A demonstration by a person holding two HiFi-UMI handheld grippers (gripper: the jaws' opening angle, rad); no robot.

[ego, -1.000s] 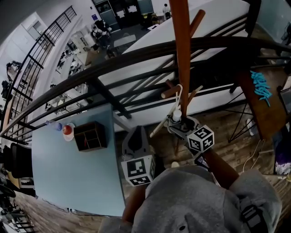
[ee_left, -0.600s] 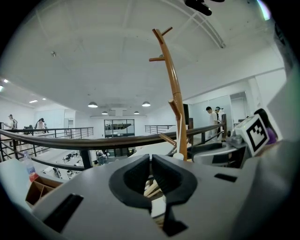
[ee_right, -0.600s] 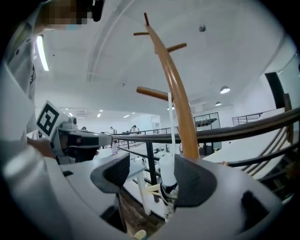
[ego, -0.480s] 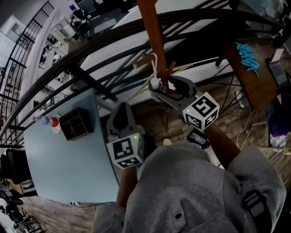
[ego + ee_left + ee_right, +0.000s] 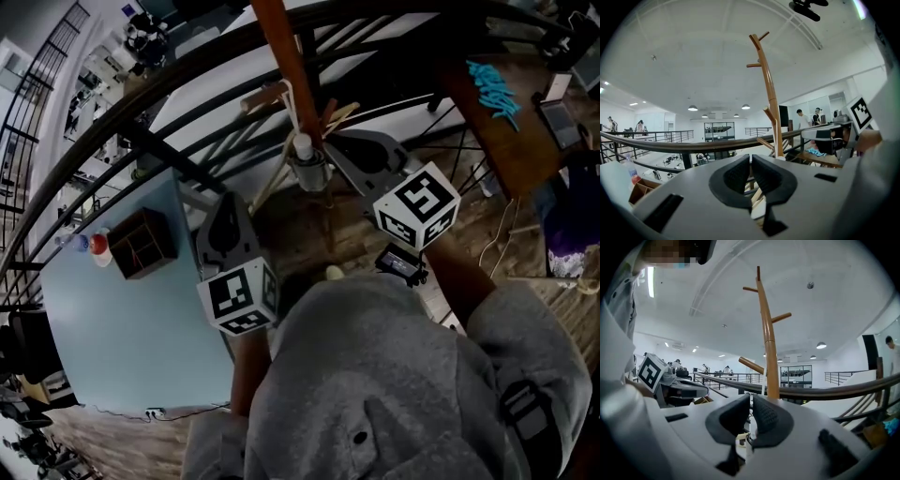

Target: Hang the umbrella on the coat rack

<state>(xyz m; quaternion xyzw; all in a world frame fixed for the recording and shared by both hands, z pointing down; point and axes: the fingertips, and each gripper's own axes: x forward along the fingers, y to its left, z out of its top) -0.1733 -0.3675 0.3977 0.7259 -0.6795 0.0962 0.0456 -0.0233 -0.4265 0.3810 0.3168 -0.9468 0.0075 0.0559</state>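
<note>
While the person in a grey sweatshirt (image 5: 394, 375) stands close to the coat rack (image 5: 278, 52), the right gripper (image 5: 321, 159) is raised to the brown pole with the umbrella (image 5: 302, 146) at its tips. In the right gripper view its jaws are pressed almost together, and a thin white part of the umbrella shows in the narrow slit between the pads. In the head view the umbrella's white cap sits just beside the pole and its pale folded body slants down and to the left from there. Its white strap (image 5: 289, 94) loops upward next to a light wooden peg (image 5: 262, 97); whether the loop passes round that peg or only lies beside it cannot be told. The left gripper (image 5: 227, 211) is nearer the person's body and to the left, apart from the umbrella, pointing toward the dark railing (image 5: 670, 146). In the left gripper view its jaws meet at the tips with nothing between them. To the left of the person stands a light blue table (image 5: 122, 347) bearing a small wooden box (image 5: 141, 246) with compartments
</note>
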